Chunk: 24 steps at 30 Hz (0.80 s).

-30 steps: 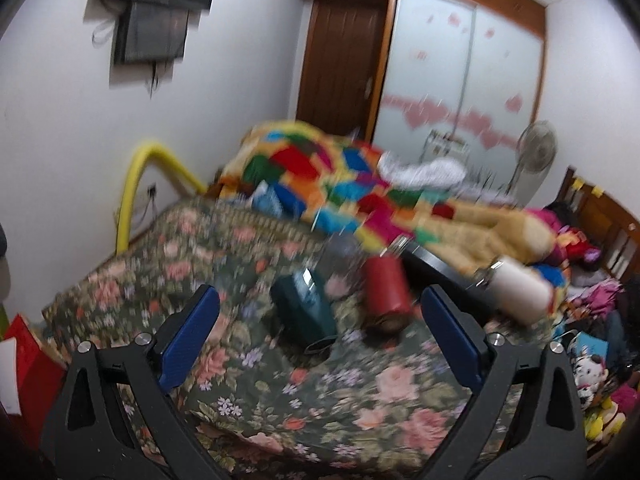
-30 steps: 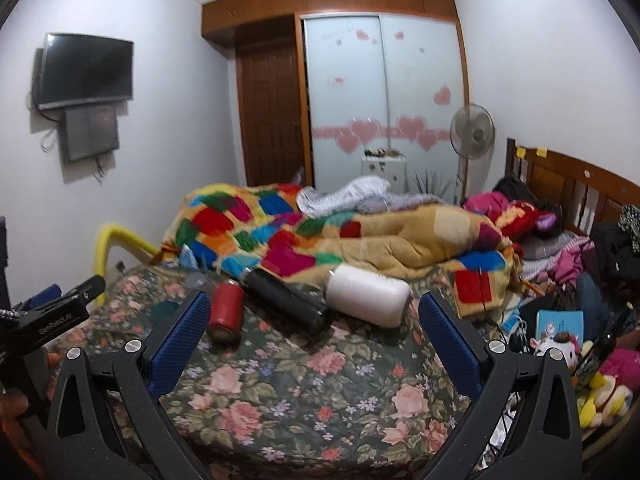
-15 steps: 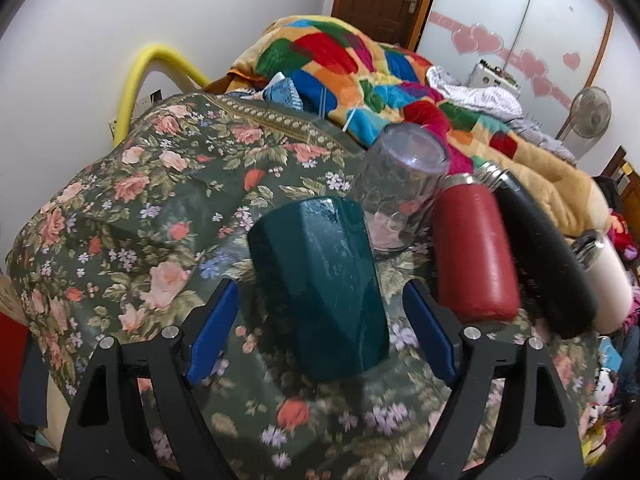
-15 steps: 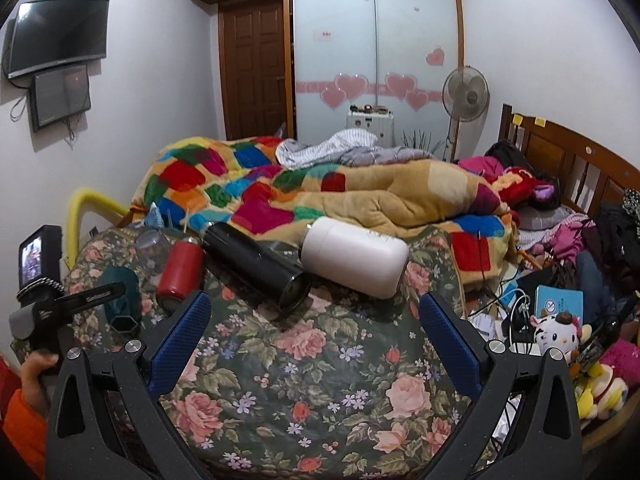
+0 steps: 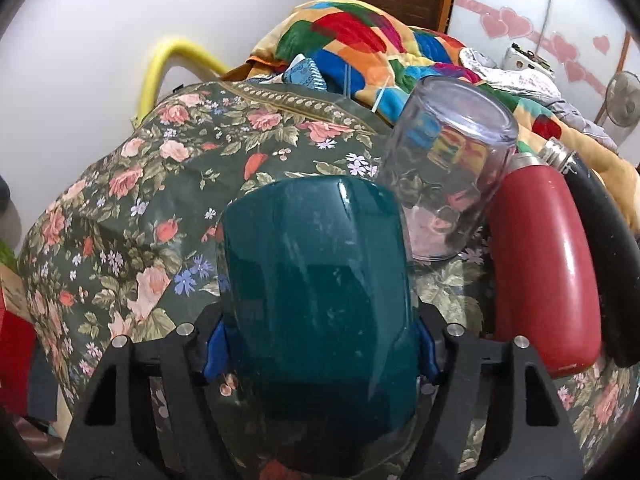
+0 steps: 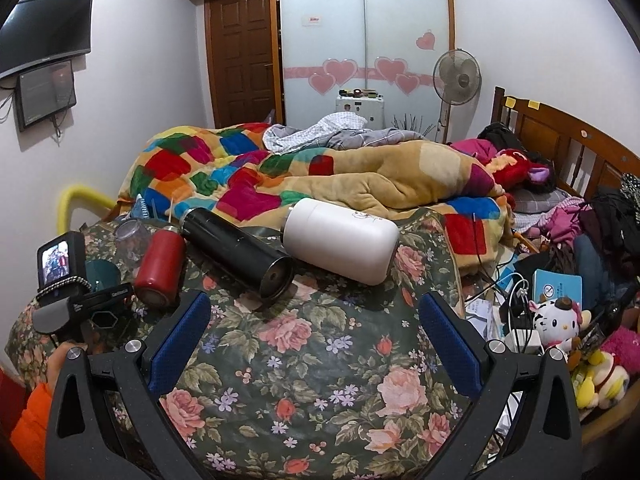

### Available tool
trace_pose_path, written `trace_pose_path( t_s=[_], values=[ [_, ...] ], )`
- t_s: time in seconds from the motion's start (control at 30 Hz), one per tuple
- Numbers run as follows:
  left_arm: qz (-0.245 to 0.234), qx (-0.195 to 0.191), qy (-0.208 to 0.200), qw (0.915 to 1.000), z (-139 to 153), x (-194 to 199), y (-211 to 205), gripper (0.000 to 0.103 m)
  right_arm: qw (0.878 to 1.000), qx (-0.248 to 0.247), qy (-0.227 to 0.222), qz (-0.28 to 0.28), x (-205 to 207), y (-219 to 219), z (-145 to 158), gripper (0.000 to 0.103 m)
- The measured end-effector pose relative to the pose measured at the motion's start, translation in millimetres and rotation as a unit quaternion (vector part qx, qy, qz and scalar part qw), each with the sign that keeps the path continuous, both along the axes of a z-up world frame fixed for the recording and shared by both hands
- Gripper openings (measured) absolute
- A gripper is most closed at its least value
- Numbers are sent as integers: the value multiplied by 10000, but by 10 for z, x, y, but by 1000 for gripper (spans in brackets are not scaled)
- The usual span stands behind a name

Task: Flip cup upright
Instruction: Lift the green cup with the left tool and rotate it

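Note:
A dark teal cup (image 5: 316,296) lies on its side on the floral cloth (image 5: 132,208), its base towards the back. My left gripper (image 5: 318,346) has its blue pads pressed against both sides of the cup near its mouth. The cup also shows small in the right wrist view (image 6: 102,274), partly hidden behind the left gripper. My right gripper (image 6: 314,334) is open and empty above the floral cloth (image 6: 320,360), well right of the cup.
A clear glass (image 5: 448,184) stands upside down right behind the teal cup. A red bottle (image 5: 540,264), a black flask (image 6: 240,252) and a white flask (image 6: 340,240) lie on their sides to the right. A patchwork quilt (image 6: 280,176) is behind.
My left gripper moved forward around the teal cup and closed its pads on it. My right gripper stayed open and shifted only slightly.

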<state>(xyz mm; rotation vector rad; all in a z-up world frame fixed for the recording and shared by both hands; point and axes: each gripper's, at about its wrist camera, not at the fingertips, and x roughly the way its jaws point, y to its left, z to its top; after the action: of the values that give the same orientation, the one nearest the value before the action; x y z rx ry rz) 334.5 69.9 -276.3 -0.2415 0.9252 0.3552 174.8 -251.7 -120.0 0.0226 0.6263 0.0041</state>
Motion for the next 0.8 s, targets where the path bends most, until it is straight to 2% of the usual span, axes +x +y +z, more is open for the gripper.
trace_pose_path(
  t_s=[0.23,0.37,0.5,0.8],
  values=[
    [-167,-131,73,9997,83,-218,44,71,9999,-67,-23,72,-89,15,41,103],
    [-389,-37,-18,9992,210,-411,-43,70,9998,-2,-70,161,-170,47,84,103],
    [-690,55,-224,9973,439,-679,-169,70,9994,160,-116,292,-268,92,135,103],
    [-1288,-15,-691,9893,917,-1168,-537,70,9981,145,-420,437,-524,156,304,103]
  ],
)
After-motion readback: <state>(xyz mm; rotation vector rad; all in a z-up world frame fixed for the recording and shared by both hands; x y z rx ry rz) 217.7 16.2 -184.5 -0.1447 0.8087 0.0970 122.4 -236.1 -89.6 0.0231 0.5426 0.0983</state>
